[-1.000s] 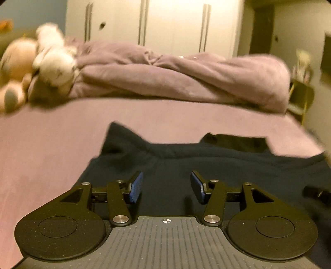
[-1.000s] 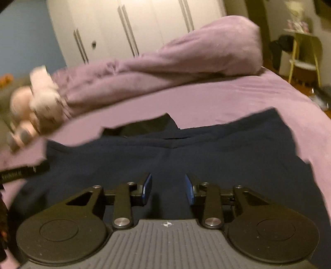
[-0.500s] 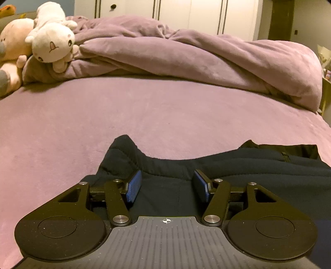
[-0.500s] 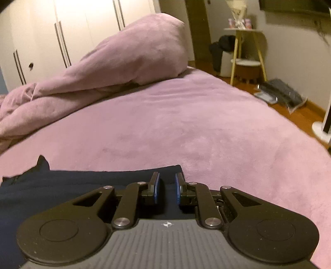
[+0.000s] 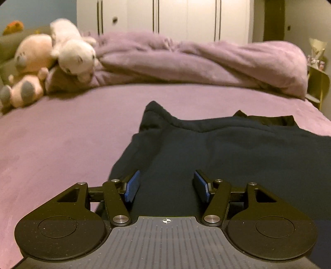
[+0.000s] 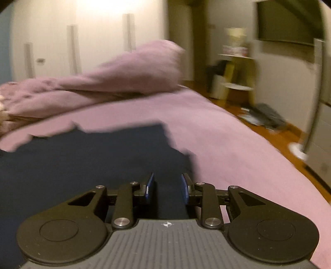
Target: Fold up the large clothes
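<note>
Navy fabric, a large dark garment (image 5: 238, 157), lies spread flat on the purple bed (image 5: 72, 134), reaching from near the foot of the bed toward its middle, with one corner poking up in a small peak at its far left edge. The left hand-held gripper (image 5: 166, 187) hovers over the garment's near left part, its blue pads (image 5: 130, 187) standing well apart and spreading wider as I watch; only flat cloth shows under the gap, and nothing is pinched between them. The right hand-held gripper (image 6: 167, 188) sits over the garment's right edge (image 6: 82, 161), just where the dark cloth gives way to bare purple sheet. Its jaws stand narrower than the other pair but are also opening, and the pads press on nothing. That view is smeared with blur, so fine detail of the cloth's edge is hard to make out. At the head of the bed a rumpled purple duvet (image 5: 196, 62) lies bunched across the width, and two plush toys (image 5: 53, 60), one pinkish and one white, lean together at its left end. White wardrobe doors (image 5: 169, 18) stand behind the bed.
</note>
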`<state>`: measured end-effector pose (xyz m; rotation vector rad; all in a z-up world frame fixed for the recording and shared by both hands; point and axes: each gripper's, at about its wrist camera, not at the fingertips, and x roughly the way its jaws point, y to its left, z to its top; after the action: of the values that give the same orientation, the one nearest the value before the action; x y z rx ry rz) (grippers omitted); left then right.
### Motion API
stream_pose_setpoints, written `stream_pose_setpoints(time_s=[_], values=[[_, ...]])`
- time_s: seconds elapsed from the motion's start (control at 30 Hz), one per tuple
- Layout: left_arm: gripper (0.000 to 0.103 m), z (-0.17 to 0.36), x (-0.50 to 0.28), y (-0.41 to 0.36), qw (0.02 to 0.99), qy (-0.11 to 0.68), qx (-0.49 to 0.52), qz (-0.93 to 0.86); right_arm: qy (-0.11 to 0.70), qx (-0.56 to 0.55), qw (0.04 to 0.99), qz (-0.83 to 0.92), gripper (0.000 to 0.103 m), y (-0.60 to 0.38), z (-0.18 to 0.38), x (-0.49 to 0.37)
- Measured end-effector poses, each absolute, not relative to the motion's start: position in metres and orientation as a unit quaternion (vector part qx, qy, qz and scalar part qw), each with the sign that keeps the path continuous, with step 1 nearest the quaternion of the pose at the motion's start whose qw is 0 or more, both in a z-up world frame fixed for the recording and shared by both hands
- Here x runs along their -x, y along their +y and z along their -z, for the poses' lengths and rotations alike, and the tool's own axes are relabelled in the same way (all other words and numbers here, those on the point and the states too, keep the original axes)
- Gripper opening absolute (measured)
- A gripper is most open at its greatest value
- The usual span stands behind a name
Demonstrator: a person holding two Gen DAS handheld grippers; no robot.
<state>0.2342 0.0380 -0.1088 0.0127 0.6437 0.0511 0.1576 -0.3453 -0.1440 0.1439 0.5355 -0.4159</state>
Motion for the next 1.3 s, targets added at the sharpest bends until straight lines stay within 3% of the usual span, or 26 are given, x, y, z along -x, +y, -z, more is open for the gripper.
stream_pose_setpoints(time_s=[0.03, 0.07, 0.13, 0.23, 0.27, 0.47, 0.57, 0.7, 0.87, 1.03, 1.3], values=[[0.065, 0.112, -0.229, 0.039, 0.950, 0.311, -0.016, -0.021, 0.263, -0.081, 0.936, 0.221, 0.051, -0.353, 0.153, -0.150], [0.065, 0.115, -0.223, 0.039, 0.951, 0.308, -0.028, -0.023, 0.260, -0.098, 0.933, 0.227, 0.057, -0.361, 0.160, -0.142], [0.065, 0.109, -0.215, 0.038, 0.951, 0.304, -0.042, -0.036, 0.266, -0.113, 0.928, 0.234, 0.057, -0.365, 0.155, -0.135], [0.065, 0.095, -0.197, 0.044, 0.948, 0.313, -0.035, -0.042, 0.266, -0.104, 0.927, 0.242, 0.047, -0.350, 0.127, -0.125], [0.069, 0.092, -0.189, 0.048, 0.948, 0.314, -0.028, -0.044, 0.263, -0.107, 0.930, 0.236, 0.045, -0.345, 0.120, -0.119], [0.073, 0.088, -0.124, 0.088, 0.934, 0.349, 0.070, -0.046, 0.271, -0.056, 0.942, 0.192, 0.035, -0.310, 0.111, -0.089], [0.077, 0.092, -0.102, 0.101, 0.928, 0.359, 0.088, -0.048, 0.312, -0.011, 0.927, 0.207, 0.035, -0.303, 0.130, -0.093], [0.077, 0.089, -0.082, 0.115, 0.924, 0.367, 0.100, -0.046, 0.317, 0.012, 0.919, 0.233, 0.035, -0.289, 0.116, -0.100], [0.074, 0.093, -0.068, 0.133, 0.900, 0.390, 0.194, 0.038, 0.267, -0.021, 0.946, 0.185, 0.035, -0.274, 0.092, -0.089], [0.079, 0.107, -0.086, 0.140, 0.870, 0.379, 0.308, 0.067, 0.239, -0.034, 0.964, 0.116, 0.035, -0.233, 0.079, -0.097], [0.088, 0.131, -0.122, 0.141, 0.830, 0.400, 0.388, 0.035, 0.287, -0.045, 0.957, 0.004, 0.035, -0.166, 0.102, -0.137]])
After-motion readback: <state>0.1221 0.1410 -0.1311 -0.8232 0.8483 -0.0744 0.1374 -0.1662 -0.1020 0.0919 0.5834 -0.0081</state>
